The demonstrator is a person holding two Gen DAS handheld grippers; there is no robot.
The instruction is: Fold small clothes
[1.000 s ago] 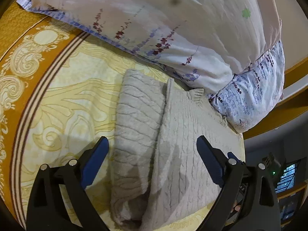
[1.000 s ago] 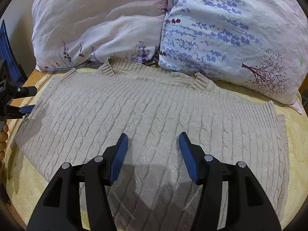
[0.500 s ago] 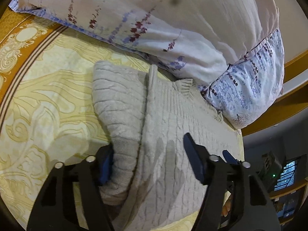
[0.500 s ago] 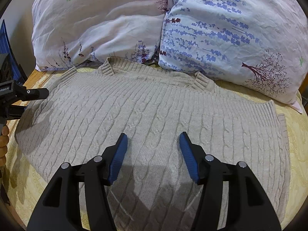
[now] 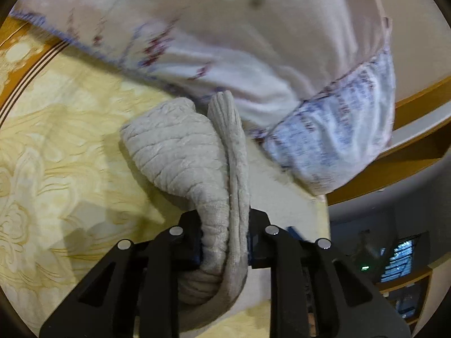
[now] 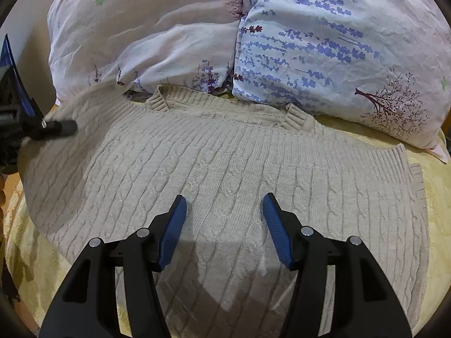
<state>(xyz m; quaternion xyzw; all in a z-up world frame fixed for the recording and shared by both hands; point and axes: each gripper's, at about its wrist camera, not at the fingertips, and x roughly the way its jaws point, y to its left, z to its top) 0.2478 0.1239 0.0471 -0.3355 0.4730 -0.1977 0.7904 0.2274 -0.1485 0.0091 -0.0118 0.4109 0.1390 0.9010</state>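
A beige cable-knit sweater (image 6: 225, 163) lies spread on the yellow bedspread (image 6: 25, 239), neck towards the pillows. My left gripper (image 5: 224, 242) is shut on the sweater's left side, sleeve and body edge (image 5: 197, 169) bunched between its fingers and lifted off the bed. It also shows at the left edge of the right wrist view (image 6: 17, 118), where the sweater's left edge is raised. My right gripper (image 6: 225, 225) is open and empty, hovering over the middle of the sweater near its lower part.
Two floral pillows, a pinkish one (image 6: 146, 33) and a blue-flowered one (image 6: 338, 45), lie against the headboard just beyond the sweater. The wooden bed frame (image 5: 417, 101) and a dark room with a lit screen (image 5: 400, 259) lie off to the right in the left wrist view.
My left gripper has moved in onto the sweater's left side, closed on the sleeve and edge, and lifted them. My right gripper has stayed open over the sweater.
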